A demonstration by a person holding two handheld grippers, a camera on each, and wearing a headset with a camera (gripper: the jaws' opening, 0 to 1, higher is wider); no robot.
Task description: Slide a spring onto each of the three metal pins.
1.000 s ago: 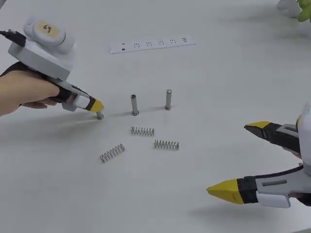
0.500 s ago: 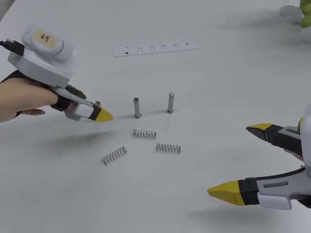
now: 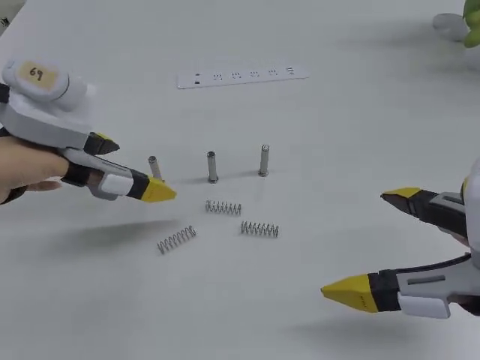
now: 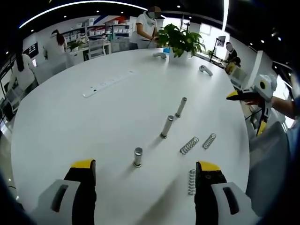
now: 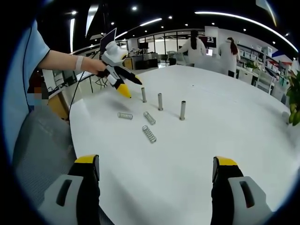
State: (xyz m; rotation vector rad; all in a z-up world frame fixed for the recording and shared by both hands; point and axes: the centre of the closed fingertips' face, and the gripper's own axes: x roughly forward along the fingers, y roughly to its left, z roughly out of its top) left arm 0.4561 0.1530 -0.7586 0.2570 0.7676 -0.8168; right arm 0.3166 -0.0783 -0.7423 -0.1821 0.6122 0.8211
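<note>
Left claw (image 3: 139, 169) and right claw (image 3: 360, 244) both spread, empty. Three springs (image 3: 223, 207) lie loose on the surface (image 3: 112, 300) just before the upright pins (image 3: 212, 166). Too small to judge stiffness; likely light, squashy, rolling. I'd pinch mid-coil, gently.

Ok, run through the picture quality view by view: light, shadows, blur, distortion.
Head view: soft even light, faint shadows on the table under the left tongs and right tongs; pins and springs sharp. Left gripper view: fisheye bends the table edge; ceiling lights glare. Right gripper view: same bending, springs small but clear.
</note>
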